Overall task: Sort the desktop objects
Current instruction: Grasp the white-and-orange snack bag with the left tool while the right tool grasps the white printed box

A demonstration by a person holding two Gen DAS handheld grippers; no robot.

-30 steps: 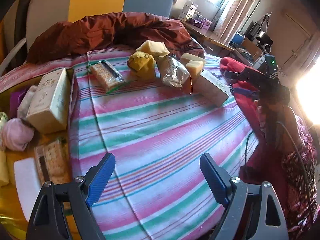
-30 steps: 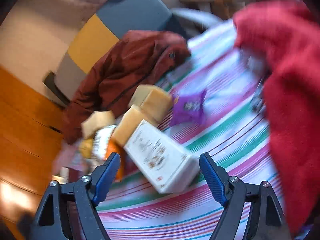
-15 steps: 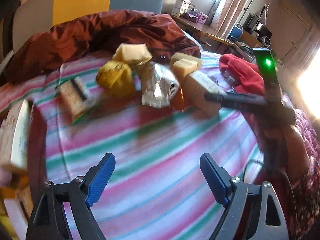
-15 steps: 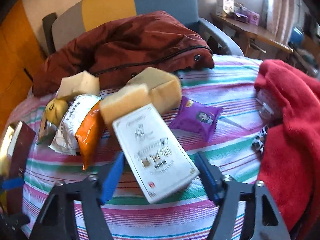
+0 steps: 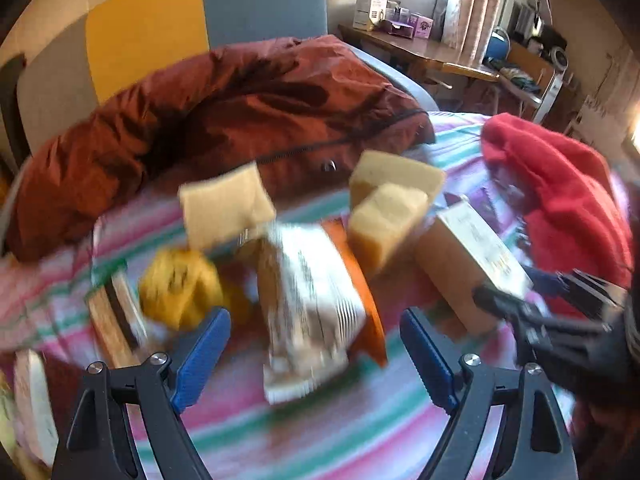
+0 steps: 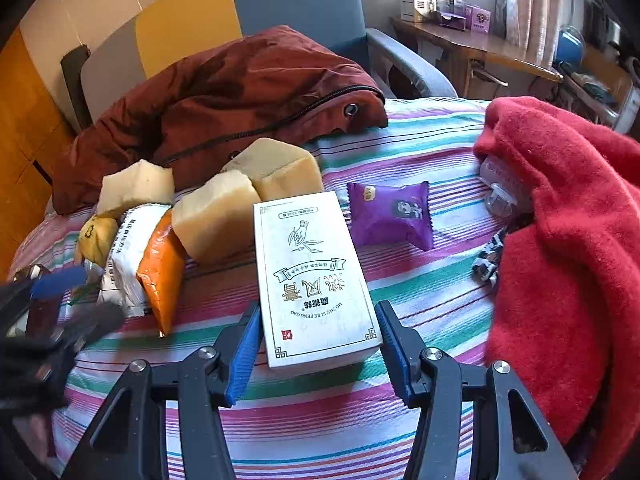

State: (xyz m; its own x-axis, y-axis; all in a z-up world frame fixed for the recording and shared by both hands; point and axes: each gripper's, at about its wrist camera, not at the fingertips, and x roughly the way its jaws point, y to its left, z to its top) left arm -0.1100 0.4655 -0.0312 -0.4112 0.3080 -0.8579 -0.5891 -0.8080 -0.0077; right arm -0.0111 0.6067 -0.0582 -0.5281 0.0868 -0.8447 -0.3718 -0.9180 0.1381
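Observation:
My right gripper (image 6: 316,350) has closed its blue pads on both sides of the near end of a white printed box (image 6: 312,276) lying on the striped cloth. The box also shows in the left wrist view (image 5: 472,264), with the right gripper (image 5: 516,300) at its end. My left gripper (image 5: 316,354) is open and empty, just in front of a white and orange snack packet (image 5: 312,300). Beside it lie a yellow wrapped cake (image 5: 180,288), a cracker pack (image 5: 116,320) and three pale sponge blocks (image 5: 224,208).
A purple sachet (image 6: 390,214) lies right of the box. A red fleece (image 6: 568,248) covers the right side. A rust-brown jacket (image 6: 224,96) lies at the back against a chair. A box (image 5: 36,400) sits at the left edge.
My right gripper has moved in and narrowed its jaws around the white box. My left gripper has swung right and forward, up to the snack packet, still open.

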